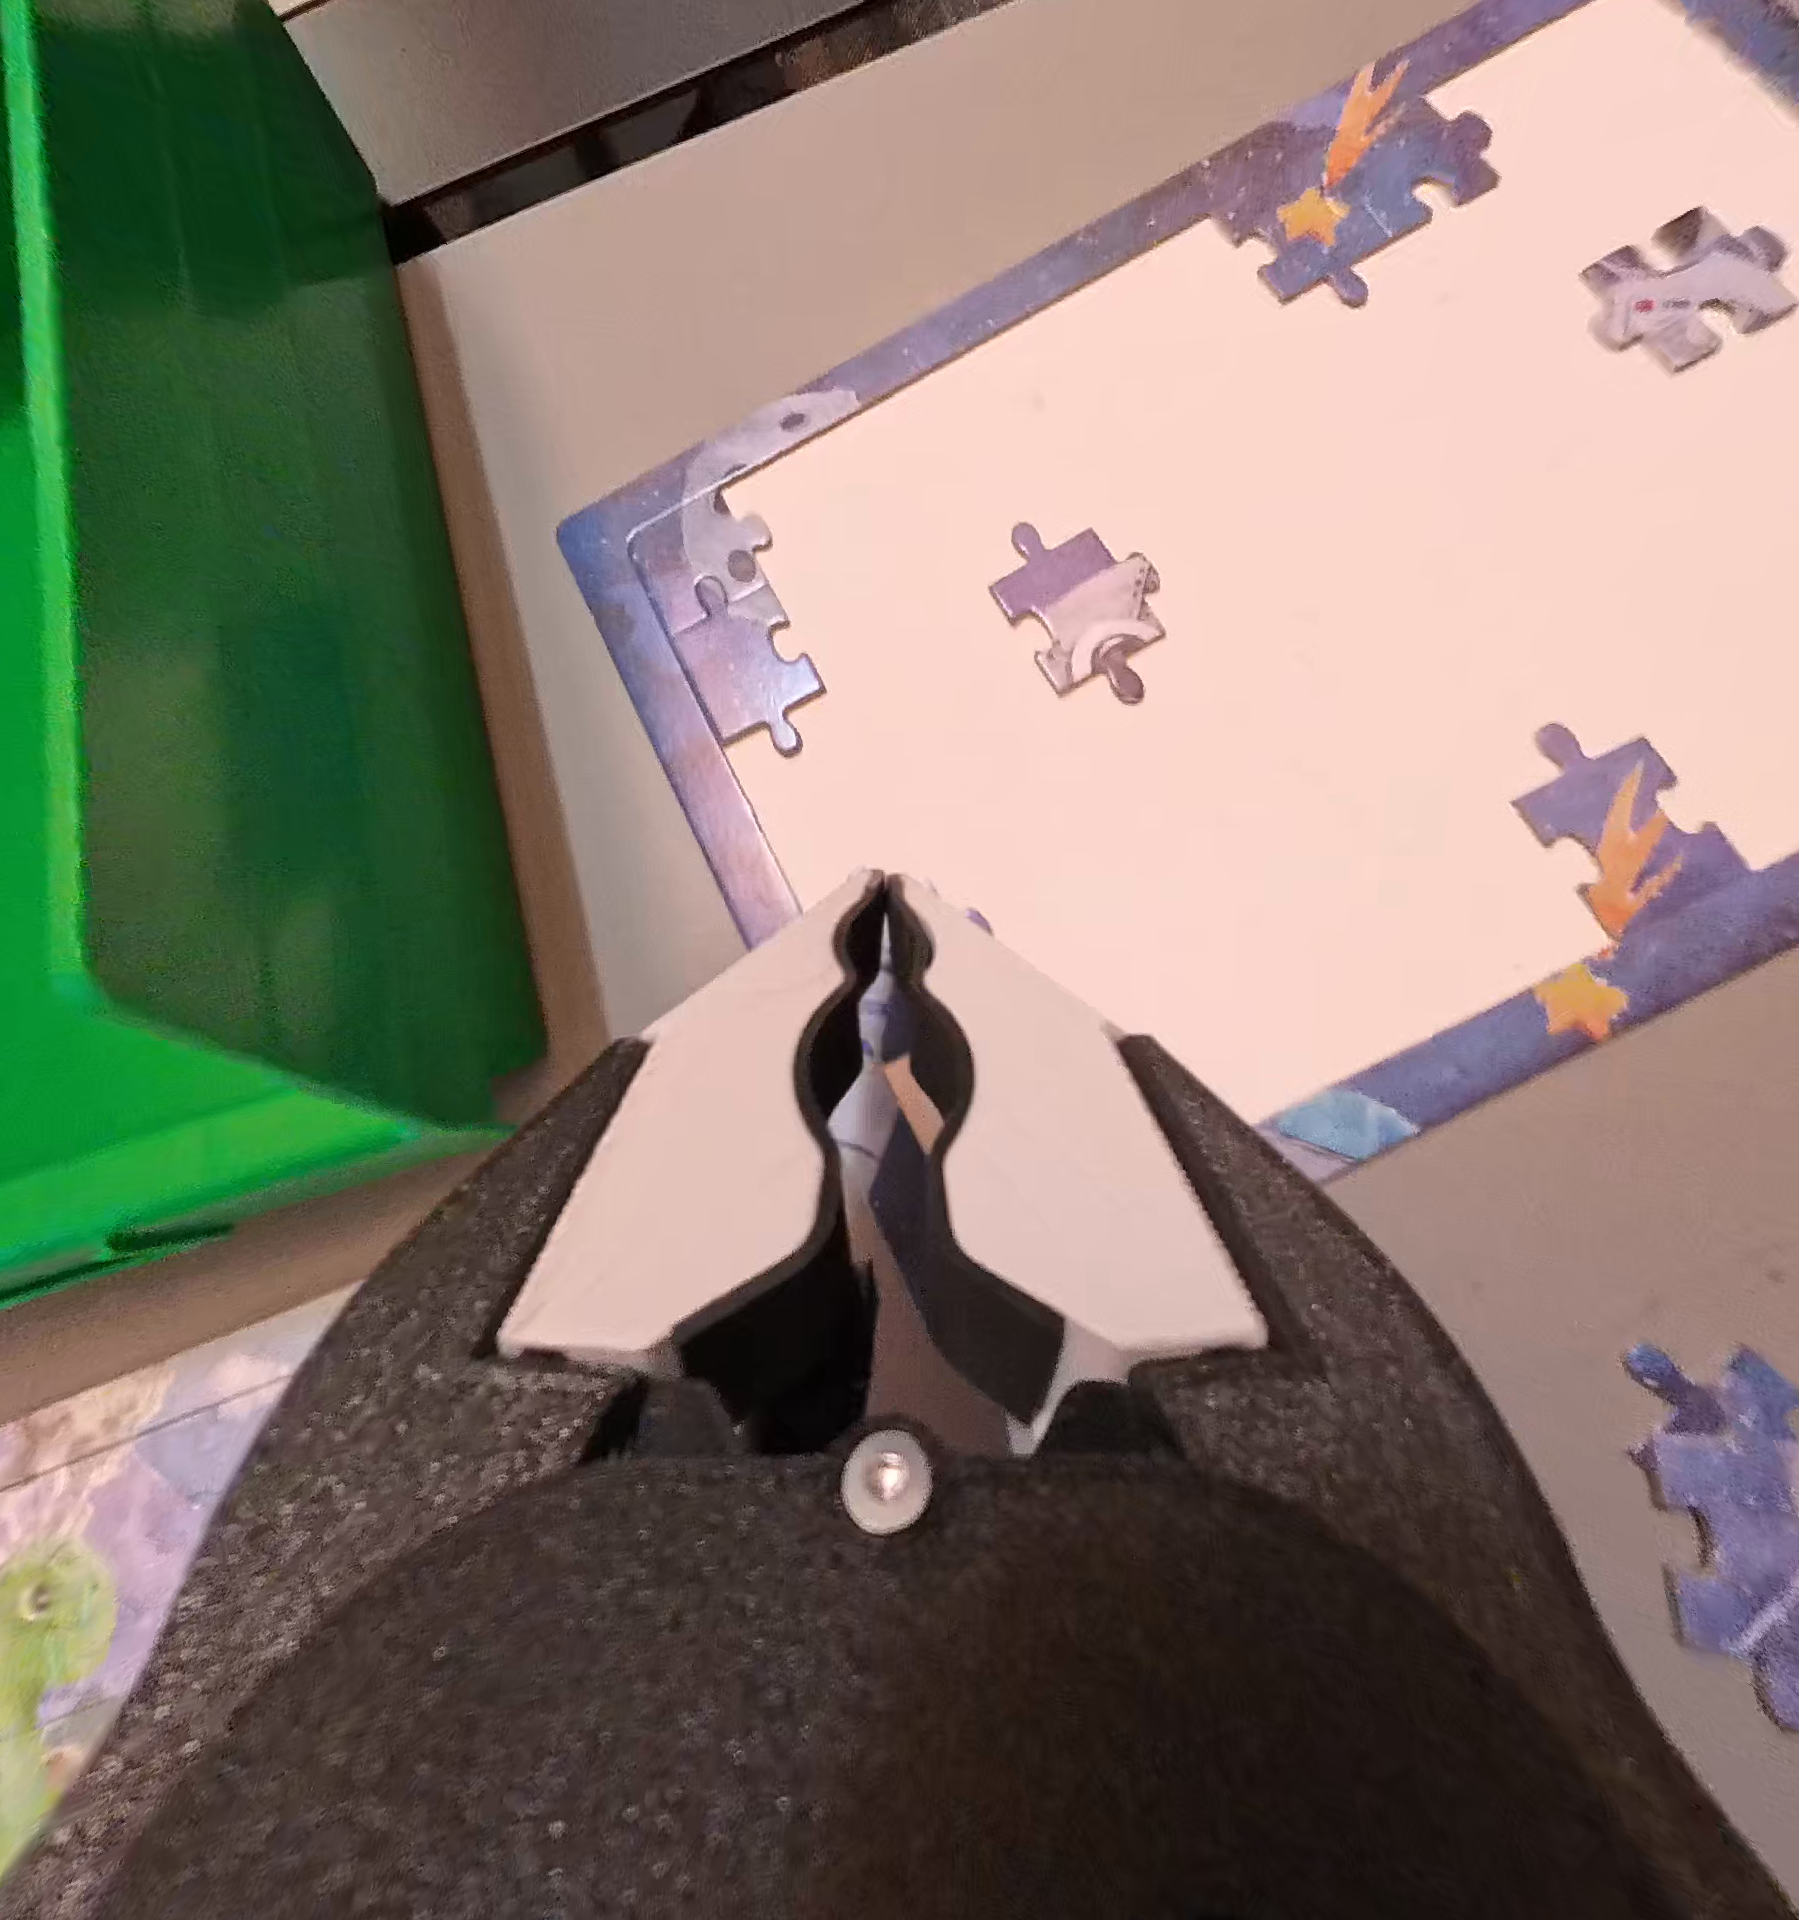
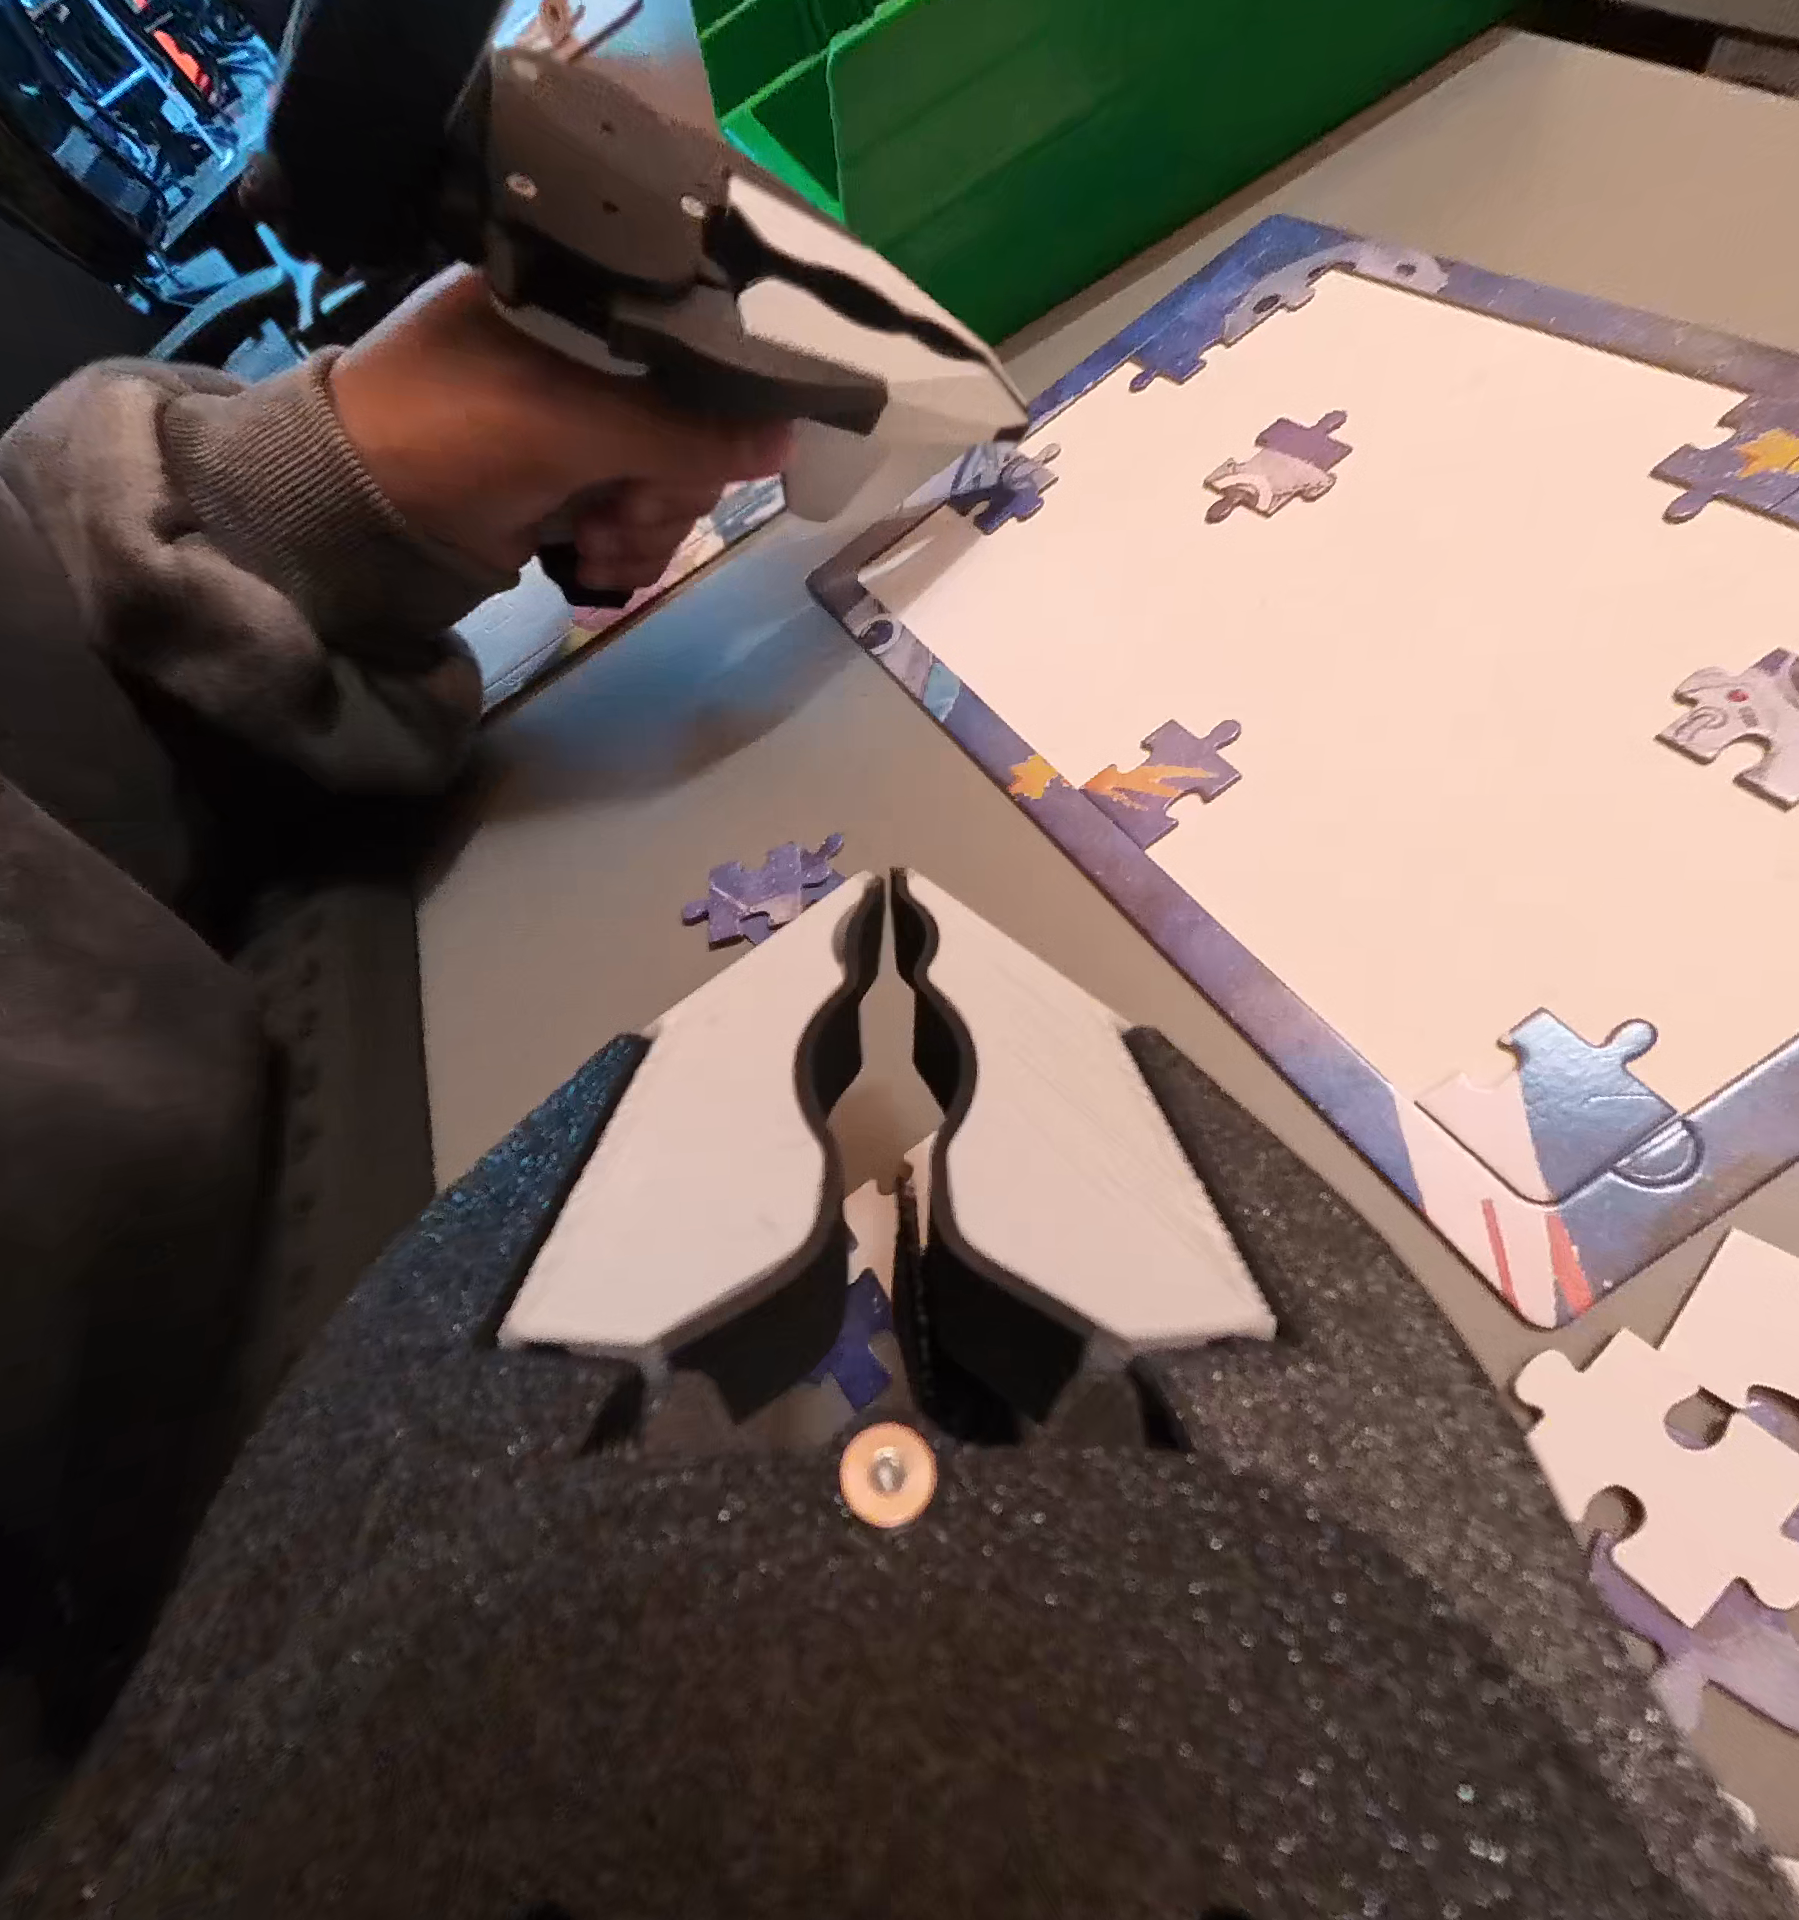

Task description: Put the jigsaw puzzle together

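Barely started, I judge: my left gripper (image 1: 879,883) pinches a puzzle piece (image 1: 890,1122) near the puzzle tray (image 1: 666,634)'s corner; my right gripper (image 2: 890,883) is pressed together, seemingly empty; roughly 9 pieces sit inside; loose pieces (image 2: 1695,1455) wait outside.

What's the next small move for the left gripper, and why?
Probably lower the left gripper until its puzzle piece sits flat inside the frame's near corner. The fingers are pinched on the piece, edge-on, right above that border, and in the right wrist view the tip hovers at that corner, where the tray is bare.
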Tool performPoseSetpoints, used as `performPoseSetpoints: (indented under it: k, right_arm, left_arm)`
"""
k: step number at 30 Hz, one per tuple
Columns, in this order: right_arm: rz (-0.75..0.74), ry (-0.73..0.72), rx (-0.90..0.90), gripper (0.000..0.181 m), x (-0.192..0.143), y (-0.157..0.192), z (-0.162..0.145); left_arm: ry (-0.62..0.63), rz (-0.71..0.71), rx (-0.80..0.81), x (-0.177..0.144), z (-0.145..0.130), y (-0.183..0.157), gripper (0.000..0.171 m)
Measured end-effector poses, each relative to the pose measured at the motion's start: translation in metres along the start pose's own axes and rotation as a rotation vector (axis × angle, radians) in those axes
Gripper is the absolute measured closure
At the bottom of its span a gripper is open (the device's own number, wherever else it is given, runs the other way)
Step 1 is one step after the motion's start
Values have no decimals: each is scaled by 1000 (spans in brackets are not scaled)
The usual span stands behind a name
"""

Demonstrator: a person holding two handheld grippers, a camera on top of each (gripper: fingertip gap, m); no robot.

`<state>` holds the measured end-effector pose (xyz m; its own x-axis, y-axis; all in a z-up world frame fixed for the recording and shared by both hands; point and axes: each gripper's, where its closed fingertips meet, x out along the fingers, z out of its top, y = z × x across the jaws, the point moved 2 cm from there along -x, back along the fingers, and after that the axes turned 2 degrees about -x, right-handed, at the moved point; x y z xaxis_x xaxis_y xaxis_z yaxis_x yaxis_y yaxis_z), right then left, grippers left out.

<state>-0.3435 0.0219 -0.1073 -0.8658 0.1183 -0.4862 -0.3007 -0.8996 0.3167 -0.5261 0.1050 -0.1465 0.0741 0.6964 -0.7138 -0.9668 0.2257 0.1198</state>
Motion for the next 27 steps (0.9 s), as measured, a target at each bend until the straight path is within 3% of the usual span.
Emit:
performPoseSetpoints:
  k: [3,18,27]
  right_arm:
    - [-19,7,-13,180,1,-3,-2]
    - [-264,249,-87,181,44,-44,-23]
    - [-310,184,-79,181,42,-49,-9]
  left_arm:
    - [67,16,55,8,-10,0,171]
    - [62,-31,81,-1,-22,0,171]
    - [75,-38,79,-5,-26,2,171]
